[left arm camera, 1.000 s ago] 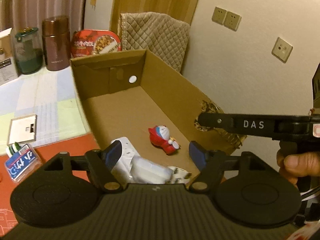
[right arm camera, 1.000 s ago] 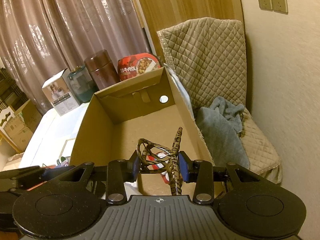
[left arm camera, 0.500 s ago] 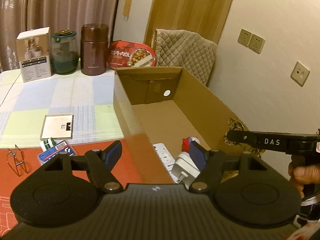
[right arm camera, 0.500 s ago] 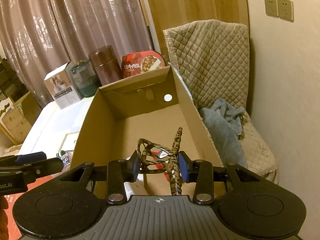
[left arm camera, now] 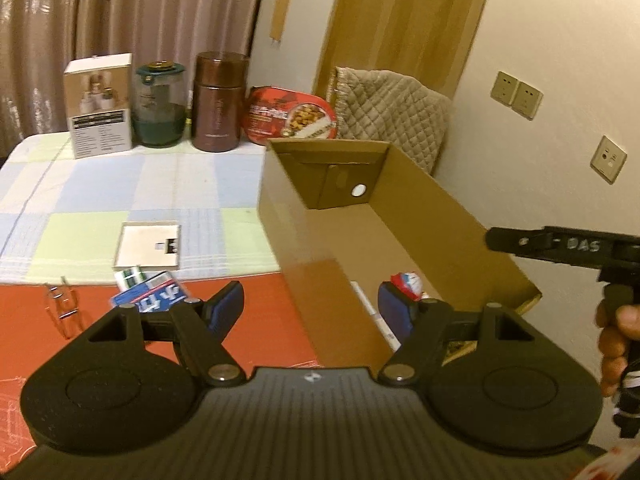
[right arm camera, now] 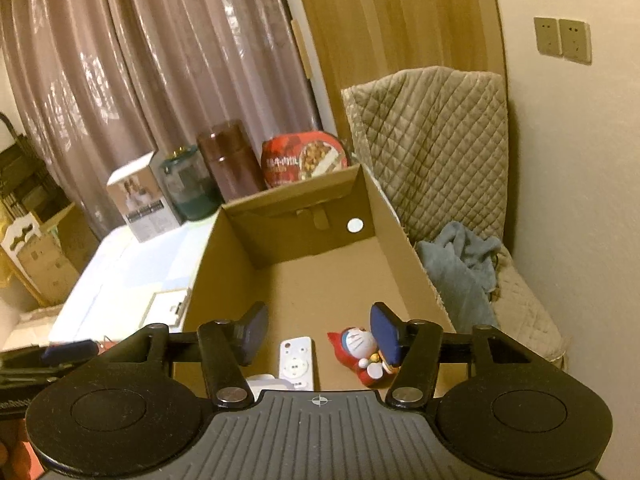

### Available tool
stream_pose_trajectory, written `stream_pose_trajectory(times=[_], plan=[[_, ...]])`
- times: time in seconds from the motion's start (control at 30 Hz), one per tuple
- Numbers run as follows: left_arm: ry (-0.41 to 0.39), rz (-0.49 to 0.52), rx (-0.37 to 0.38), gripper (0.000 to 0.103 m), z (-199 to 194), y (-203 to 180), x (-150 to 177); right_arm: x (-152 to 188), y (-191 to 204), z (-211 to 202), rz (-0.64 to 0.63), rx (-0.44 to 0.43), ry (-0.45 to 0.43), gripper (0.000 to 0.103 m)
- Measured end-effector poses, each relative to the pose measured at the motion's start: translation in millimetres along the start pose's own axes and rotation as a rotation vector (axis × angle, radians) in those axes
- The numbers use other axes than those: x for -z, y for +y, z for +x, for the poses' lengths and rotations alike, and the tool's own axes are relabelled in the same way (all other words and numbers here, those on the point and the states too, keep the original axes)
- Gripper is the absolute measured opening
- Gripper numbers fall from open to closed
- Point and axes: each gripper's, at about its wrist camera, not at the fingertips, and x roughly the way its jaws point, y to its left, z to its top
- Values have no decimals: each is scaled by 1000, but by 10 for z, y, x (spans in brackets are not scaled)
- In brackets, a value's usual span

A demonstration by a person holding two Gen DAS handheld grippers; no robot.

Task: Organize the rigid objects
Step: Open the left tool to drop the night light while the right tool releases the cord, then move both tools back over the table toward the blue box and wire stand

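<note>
Right gripper [right arm camera: 318, 334] over near end of box [right arm camera: 404, 280], jaws wide, nothing between them. Under it, on box floor: white power strip [right arm camera: 297, 362] near middle, red-and-blue figurine [right arm camera: 360, 354] just right of it, partly behind right pad. Small white object at strip's near left, mostly hidden by gripper body. Rest of box floor bare cardboard up to far wall with round hole.

Left gripper [left arm camera: 311, 307] above near left corner of box [left arm camera: 452, 240], jaws wide, empty; left pad over red mat [left arm camera: 260, 320], right pad over box interior. Figurine [left arm camera: 407, 285] visible just past right pad; strip [left arm camera: 368, 304] edge-on along near wall. Right gripper's black arm [left arm camera: 560, 246] in from right, above box's right wall, hand [left arm camera: 618, 344] on grip below.

On table [left arm camera: 80, 200], left of box: blue card packet [left arm camera: 154, 300] and green-white pack [left arm camera: 128, 278] at edge of mat, wire clip [left arm camera: 62, 308] further left on mat. Past these, flat white box [left arm camera: 148, 246] on checked cloth. At far edge, in a row: white carton [left arm camera: 100, 106], green jar [left arm camera: 159, 106], brown flask [left arm camera: 219, 102], red food bowl [left arm camera: 290, 116] leaning just behind box's far wall.

Beyond box, quilted chair cover [right arm camera: 432, 152] with grey cloth [right arm camera: 460, 268] on seat, against wall. Curtain [right arm camera: 140, 80] behind table.
</note>
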Motion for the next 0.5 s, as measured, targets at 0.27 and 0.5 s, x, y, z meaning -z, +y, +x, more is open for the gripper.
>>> stream_pose_trajectory(times=[0.27,0.5], plan=[[-24,-23,-43,70,-292,244,106,100,256,-248,14,-7,-9,57],[-44,-34,-75,70,-568,433,190,251,635,-353,-21,-21,23,59]])
